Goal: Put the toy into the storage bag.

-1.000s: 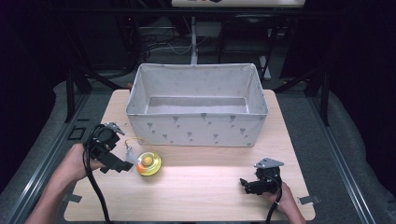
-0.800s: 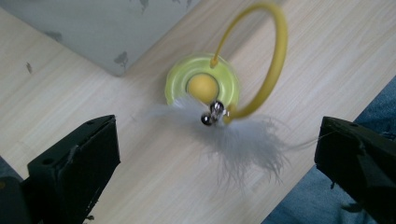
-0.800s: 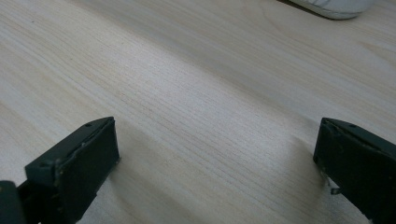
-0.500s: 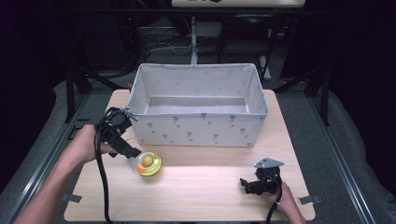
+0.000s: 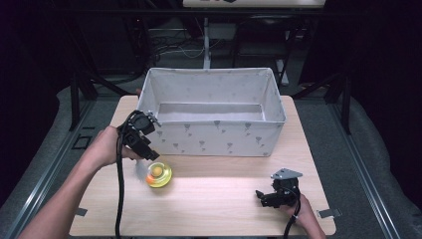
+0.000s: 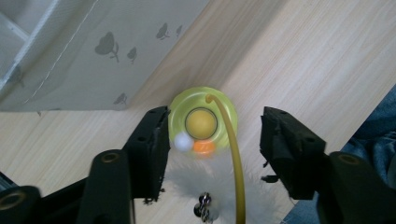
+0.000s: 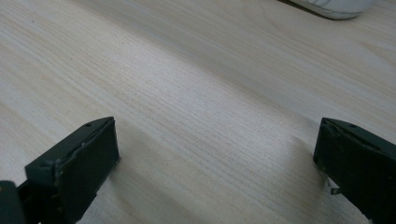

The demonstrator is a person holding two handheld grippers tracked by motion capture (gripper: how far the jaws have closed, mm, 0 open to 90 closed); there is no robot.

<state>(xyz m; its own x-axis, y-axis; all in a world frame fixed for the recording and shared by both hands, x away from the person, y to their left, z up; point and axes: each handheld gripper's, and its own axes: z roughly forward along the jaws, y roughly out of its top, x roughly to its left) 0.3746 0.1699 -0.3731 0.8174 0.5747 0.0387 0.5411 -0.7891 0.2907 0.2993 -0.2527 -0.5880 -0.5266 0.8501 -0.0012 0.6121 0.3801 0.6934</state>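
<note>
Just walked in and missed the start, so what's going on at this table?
A person holds a gripper in each hand at a wooden table. The left gripper hangs open above a yellow-green cat toy with small balls, a wand and white feathers, its jaws on either side and not touching it. The toy sits in front of a grey fabric bin, which looks empty. The right gripper rests open, low on the table near the front right, holding nothing.

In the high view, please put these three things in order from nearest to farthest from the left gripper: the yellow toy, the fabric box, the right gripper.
1. Yellow toy: just below the left gripper, at its jaws.
2. Fabric box: its front wall, beside the gripper toward the table's far side.
3. Right gripper: across the table, near the front right corner.
</note>
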